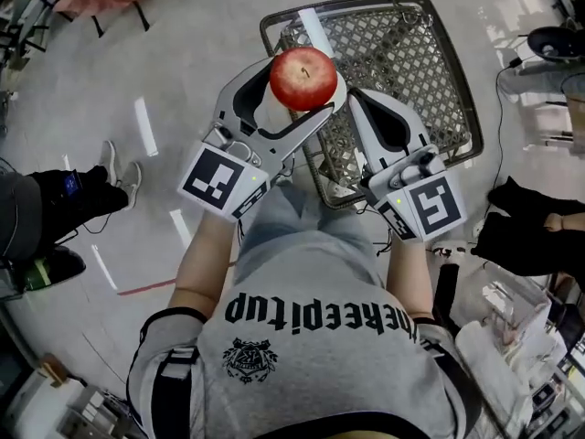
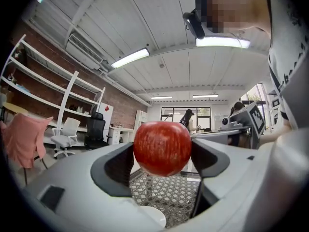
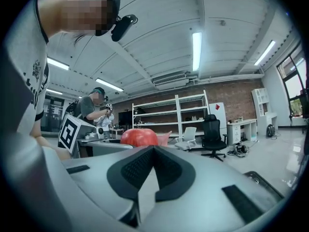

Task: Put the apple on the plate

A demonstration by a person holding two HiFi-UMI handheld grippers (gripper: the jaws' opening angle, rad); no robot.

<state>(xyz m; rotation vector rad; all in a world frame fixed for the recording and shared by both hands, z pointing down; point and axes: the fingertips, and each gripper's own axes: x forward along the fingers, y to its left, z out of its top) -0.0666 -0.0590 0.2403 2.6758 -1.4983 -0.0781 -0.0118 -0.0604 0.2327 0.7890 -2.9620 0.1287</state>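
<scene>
A red apple is held up high between the jaws of my left gripper, which is shut on it. In the left gripper view the apple fills the gap between the two grey jaws. Below it, a white round plate shows partly on the metal mesh. My right gripper is raised just right of the apple, its jaws shut with nothing between them. From the right gripper view the apple peeks over the left gripper's body.
A wire-mesh table top lies under both grippers. Another person's shoes are on the floor at left, and dark bags at right. White shelves and office chairs stand along the brick wall.
</scene>
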